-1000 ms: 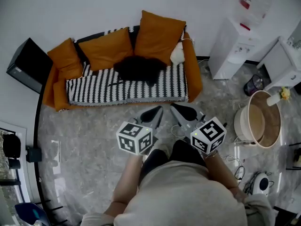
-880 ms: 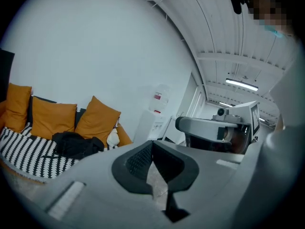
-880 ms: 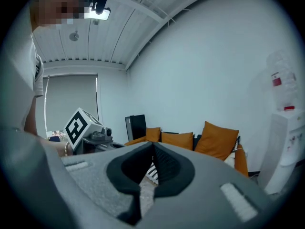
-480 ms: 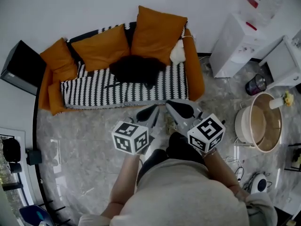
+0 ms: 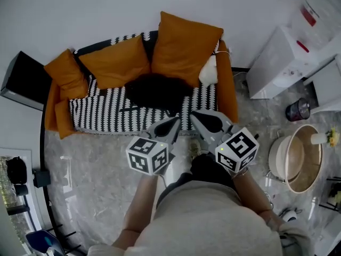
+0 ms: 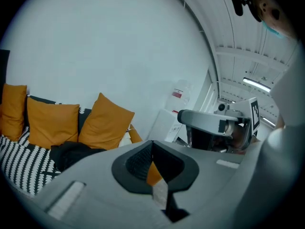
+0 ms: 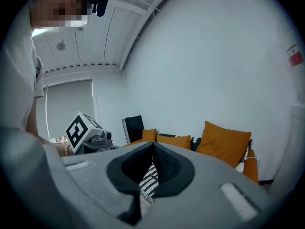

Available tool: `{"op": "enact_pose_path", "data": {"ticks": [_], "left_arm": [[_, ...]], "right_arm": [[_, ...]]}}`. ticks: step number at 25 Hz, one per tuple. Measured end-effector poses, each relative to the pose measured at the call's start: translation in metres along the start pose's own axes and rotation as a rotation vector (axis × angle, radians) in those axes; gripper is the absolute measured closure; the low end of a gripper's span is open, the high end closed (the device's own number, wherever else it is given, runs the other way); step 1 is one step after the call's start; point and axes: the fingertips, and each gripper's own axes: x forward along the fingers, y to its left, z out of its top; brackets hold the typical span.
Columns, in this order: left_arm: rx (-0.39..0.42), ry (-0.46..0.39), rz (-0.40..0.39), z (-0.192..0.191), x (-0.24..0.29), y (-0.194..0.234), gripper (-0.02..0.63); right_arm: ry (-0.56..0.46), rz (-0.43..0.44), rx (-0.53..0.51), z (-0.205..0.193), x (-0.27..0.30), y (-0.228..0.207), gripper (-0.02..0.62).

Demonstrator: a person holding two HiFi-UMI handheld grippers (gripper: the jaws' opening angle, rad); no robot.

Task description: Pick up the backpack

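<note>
The black backpack lies slumped on the striped seat of the orange sofa, in front of the cushions. The left gripper view shows the backpack low at the left. Both grippers are held out side by side over the floor, just short of the sofa's front edge. My left gripper is shut with nothing in it, its tips meeting. My right gripper also looks shut and empty, with its jaws together. Neither touches the backpack.
Three orange cushions lean on the sofa back, and a white pillow sits at its right end. A black box stands left of the sofa. A white water dispenser and a round wooden tub stand on the right of the marble floor.
The person has stepped toward the sofa. Both grippers have moved forward with them and now reach its front edge. Both have stayed shut.
</note>
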Motion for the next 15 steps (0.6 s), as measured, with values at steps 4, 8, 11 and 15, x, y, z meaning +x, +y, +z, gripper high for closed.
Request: {"op": "enact_pose_path", "data": {"ticks": [4, 8, 11, 15], "left_arm": [[-0.018, 0.007, 0.023, 0.021, 0.039, 0.019, 0.598], [-0.035, 0.01, 0.042, 0.036, 0.071, 0.033, 0.598], [-0.046, 0.014, 0.057, 0.044, 0.089, 0.043, 0.598], [-0.061, 0.01, 0.072, 0.053, 0.103, 0.055, 0.598]], "right_arm": [[0.015, 0.025, 0.012, 0.008, 0.017, -0.042, 0.595], [0.025, 0.052, 0.018, 0.015, 0.032, -0.078, 0.595], [0.029, 0.071, 0.02, 0.02, 0.043, -0.099, 0.595], [0.041, 0.091, 0.028, 0.021, 0.055, -0.114, 0.595]]}}
